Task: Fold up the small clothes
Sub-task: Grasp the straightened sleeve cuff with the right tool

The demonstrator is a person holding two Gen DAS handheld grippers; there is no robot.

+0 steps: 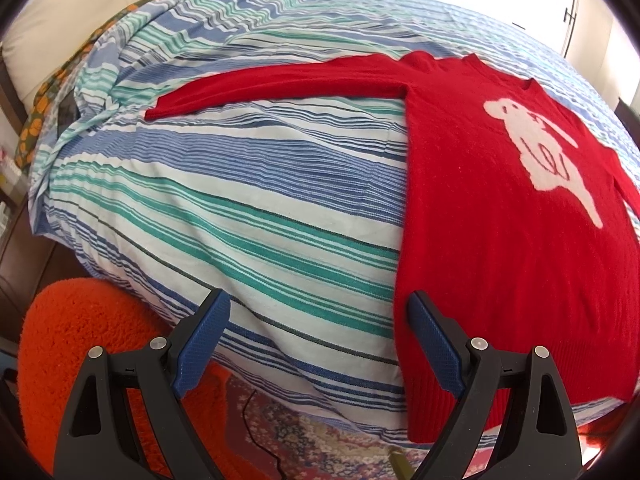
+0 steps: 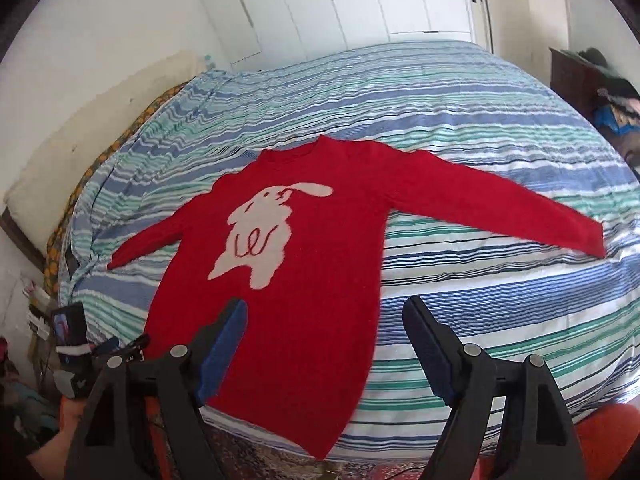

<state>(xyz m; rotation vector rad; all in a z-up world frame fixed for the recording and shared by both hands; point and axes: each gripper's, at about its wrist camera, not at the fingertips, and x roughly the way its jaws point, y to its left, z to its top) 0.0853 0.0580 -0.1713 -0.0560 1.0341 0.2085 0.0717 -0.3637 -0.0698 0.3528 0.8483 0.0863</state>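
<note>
A small red sweater (image 2: pixel 320 280) with a white rabbit figure (image 2: pixel 264 232) lies spread flat on the striped bedspread (image 2: pixel 480 128), both sleeves stretched out to the sides and its hem hanging over the bed's near edge. In the left wrist view the sweater (image 1: pixel 500 240) fills the right side, one sleeve (image 1: pixel 280 84) reaching left. My left gripper (image 1: pixel 320 336) hovers open above the bed's near edge, just left of the hem, with nothing between its blue pads. My right gripper (image 2: pixel 324 340) is open above the sweater's lower body, holding nothing.
An orange fluffy cushion (image 1: pixel 88 344) sits low on the left by the bed, above a patterned rug (image 1: pixel 320 436). The other gripper's camera end (image 2: pixel 72 344) shows at the left. White wardrobe doors (image 2: pixel 360 0) stand behind the bed, and a dark dresser (image 2: pixel 592 80) with clutter stands at the right.
</note>
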